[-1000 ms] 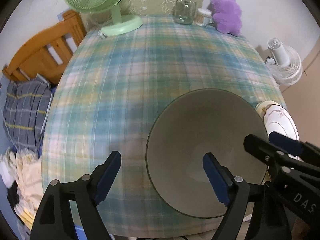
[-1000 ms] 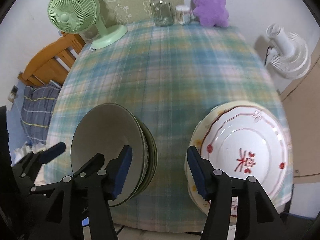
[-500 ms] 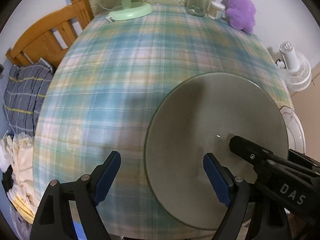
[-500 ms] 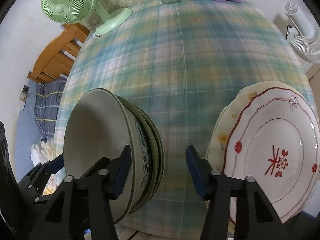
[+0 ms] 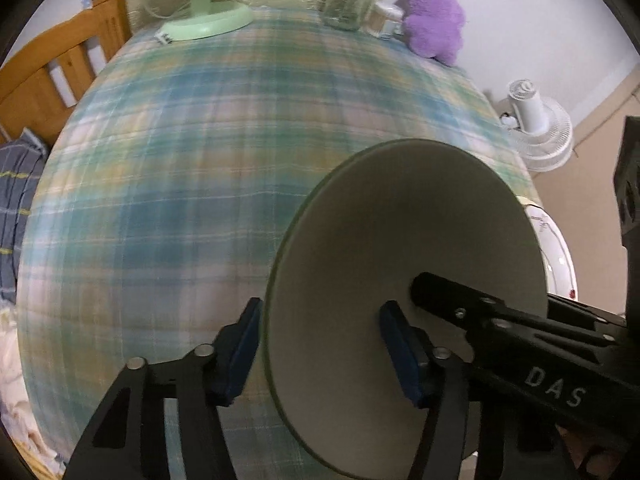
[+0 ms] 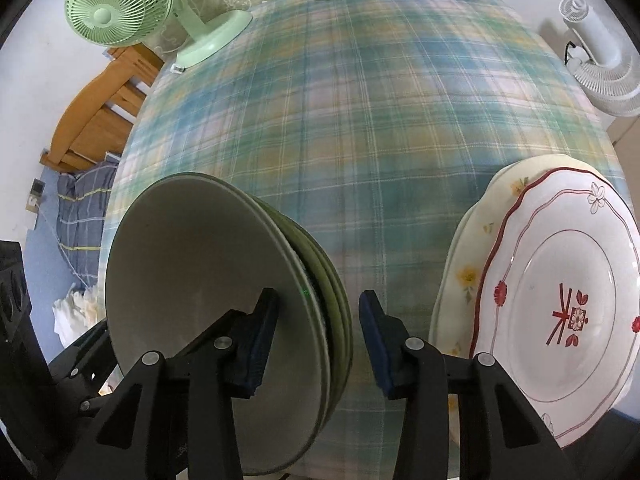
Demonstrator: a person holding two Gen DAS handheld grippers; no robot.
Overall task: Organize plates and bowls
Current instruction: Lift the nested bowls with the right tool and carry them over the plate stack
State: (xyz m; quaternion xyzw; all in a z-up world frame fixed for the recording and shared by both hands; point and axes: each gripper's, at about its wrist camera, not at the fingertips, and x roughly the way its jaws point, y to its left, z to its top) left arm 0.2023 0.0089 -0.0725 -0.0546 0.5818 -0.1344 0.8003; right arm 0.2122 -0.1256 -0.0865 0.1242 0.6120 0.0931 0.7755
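A stack of grey-green bowls [image 5: 408, 248] sits near the front edge of the plaid table. My left gripper [image 5: 320, 352] straddles the stack's left rim, one pad outside and one inside the top bowl. Its jaws are closing and I see no firm press on the rim. My right gripper [image 6: 318, 336] straddles the right rim of the bowl stack [image 6: 192, 264]. Its jaws are closing too, with a sliver of cloth showing beside the outer pad. A right gripper finger [image 5: 452, 300] reaches into the bowl. To the right lies a stack of plates [image 6: 560, 272], red-patterned on top.
At the back of the plaid tablecloth [image 6: 360, 120] stand a green fan [image 6: 116, 4], a glass jar [image 5: 348, 0] and a purple plush toy [image 5: 436, 16]. A white fan [image 6: 600, 60] stands on the floor at the right. A wooden bed frame [image 5: 44, 72] with bedding is at the left.
Both grippers have sunk onto the bowl stack and tilted further down. The left jaws have narrowed sharply around the left rim. The right jaws have narrowed around the right rim.
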